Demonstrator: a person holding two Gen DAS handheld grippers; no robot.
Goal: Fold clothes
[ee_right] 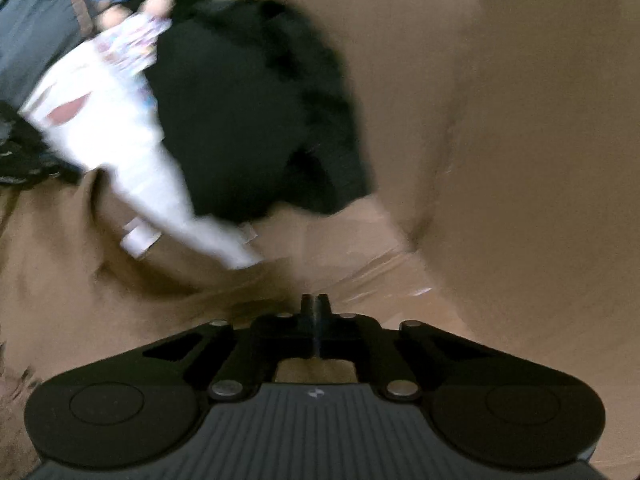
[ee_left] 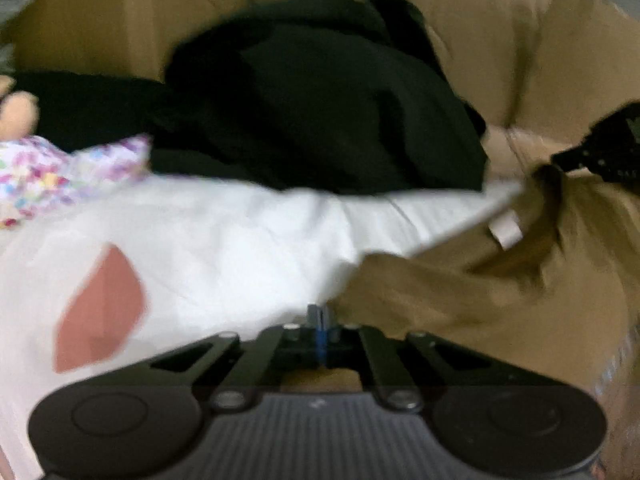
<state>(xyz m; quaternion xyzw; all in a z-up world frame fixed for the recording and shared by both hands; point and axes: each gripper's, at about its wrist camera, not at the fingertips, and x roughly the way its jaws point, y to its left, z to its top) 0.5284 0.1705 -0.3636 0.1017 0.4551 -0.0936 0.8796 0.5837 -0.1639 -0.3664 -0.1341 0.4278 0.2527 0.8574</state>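
1. The left hand-held gripper (ee_left: 321,314) is clenched, its fingers pressed together at the near edge of a tan garment (ee_left: 460,300); whether cloth is pinched between them cannot be told.
2. The right hand-held gripper (ee_right: 316,304) is clenched too, its tips over the same tan garment (ee_right: 100,280) inside a cardboard box (ee_right: 520,120).
3. A white garment (ee_left: 208,240) with a reddish patch lies just ahead and left of the left hand-held gripper, overlapping the tan one.
4. A black garment (ee_left: 320,100) is heaped beyond the white one, against the box wall (ee_left: 540,40).
5. A floral cloth (ee_left: 60,172) sits far left.
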